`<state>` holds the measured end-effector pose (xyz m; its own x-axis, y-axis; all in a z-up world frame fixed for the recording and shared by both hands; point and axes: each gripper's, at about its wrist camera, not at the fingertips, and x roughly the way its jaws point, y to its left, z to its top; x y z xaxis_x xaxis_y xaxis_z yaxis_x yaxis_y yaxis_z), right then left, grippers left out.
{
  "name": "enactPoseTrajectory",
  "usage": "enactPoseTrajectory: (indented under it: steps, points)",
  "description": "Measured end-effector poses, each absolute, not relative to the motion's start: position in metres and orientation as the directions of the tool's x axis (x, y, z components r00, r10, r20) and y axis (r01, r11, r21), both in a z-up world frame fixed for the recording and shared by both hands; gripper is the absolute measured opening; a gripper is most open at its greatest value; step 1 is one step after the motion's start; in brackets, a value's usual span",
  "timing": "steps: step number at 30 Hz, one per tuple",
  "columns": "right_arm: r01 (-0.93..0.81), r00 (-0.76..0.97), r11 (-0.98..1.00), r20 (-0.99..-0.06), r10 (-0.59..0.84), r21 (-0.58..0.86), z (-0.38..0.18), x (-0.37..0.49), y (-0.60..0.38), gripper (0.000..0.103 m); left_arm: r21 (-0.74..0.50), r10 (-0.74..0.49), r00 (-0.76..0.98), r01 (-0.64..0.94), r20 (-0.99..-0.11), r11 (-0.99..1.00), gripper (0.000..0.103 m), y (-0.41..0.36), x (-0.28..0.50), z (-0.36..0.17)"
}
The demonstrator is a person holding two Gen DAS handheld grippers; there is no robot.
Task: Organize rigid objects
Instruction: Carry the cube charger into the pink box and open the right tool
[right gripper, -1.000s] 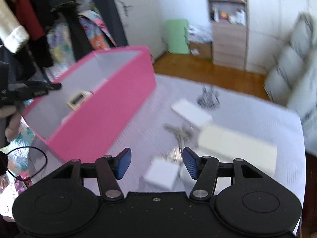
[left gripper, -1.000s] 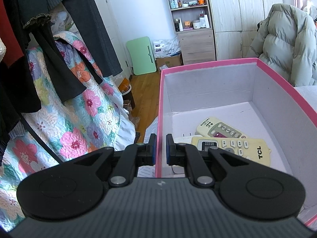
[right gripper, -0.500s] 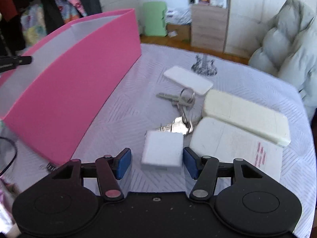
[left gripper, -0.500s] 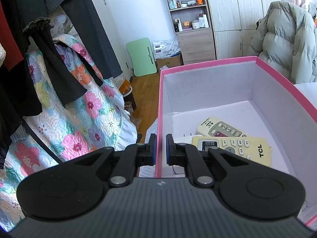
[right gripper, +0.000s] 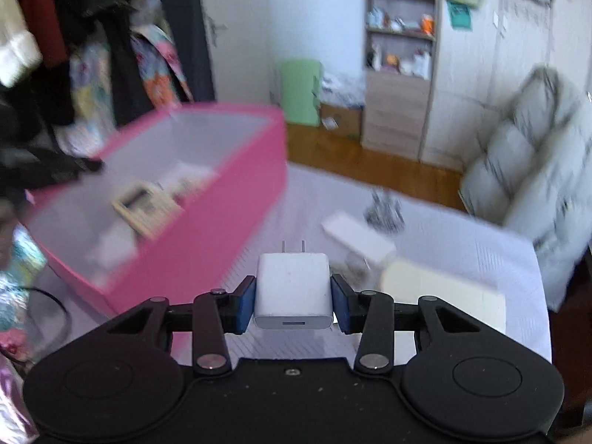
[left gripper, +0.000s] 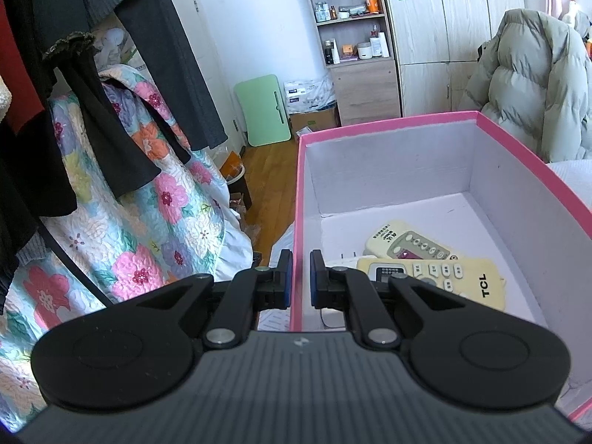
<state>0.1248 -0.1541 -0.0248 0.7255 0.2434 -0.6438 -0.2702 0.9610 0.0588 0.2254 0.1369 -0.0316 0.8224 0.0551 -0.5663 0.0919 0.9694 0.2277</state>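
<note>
Blurred table [right gripper: 462, 236] only rightward: right gripper [right gripper: 293, 298] clamps charger [right gripper: 292, 288].

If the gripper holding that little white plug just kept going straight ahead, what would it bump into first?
Probably the white pad-like object on the table just beyond the charger that the right gripper clamps; the pink box lies left of that line. Blur makes depth uncertain.

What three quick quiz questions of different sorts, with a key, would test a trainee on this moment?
1. True or false: the right gripper is shut on the white charger.
2. What does the left gripper clamp? A) a remote B) the pink box wall C) nothing
3. Fill in: the brand printed on the nearer yellow remote is ____.

Key: 1 true; 2 B; 3 TCL.
</note>
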Motion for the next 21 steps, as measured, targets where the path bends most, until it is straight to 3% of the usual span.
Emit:
enactPoseTrajectory:
  steps: [7, 13, 21]
  points:
    - [-0.533, 0.588, 0.814, -0.589, 0.554, 0.232, 0.02, 0.131, -0.111, 0.047, 0.251, 0.066, 0.825, 0.095, -0.562, 0.963, 0.007, 0.135, 0.226, -0.033]
    - [-0.63, 0.496, 0.756, -0.657, 0.568, 0.178, 0.024, 0.162, -0.059, 0.048, 0.291, 0.085, 0.829, 0.097, -0.553, 0.952, 0.007, 0.132, 0.225, -0.034]
    - [-0.617, 0.409, 0.771, -0.772, 0.487, 0.16, -0.008, 0.202, -0.026, 0.047, 0.291, 0.079, 0.83, 0.103, -0.552, 0.951, 0.007, 0.129, 0.224, -0.034]
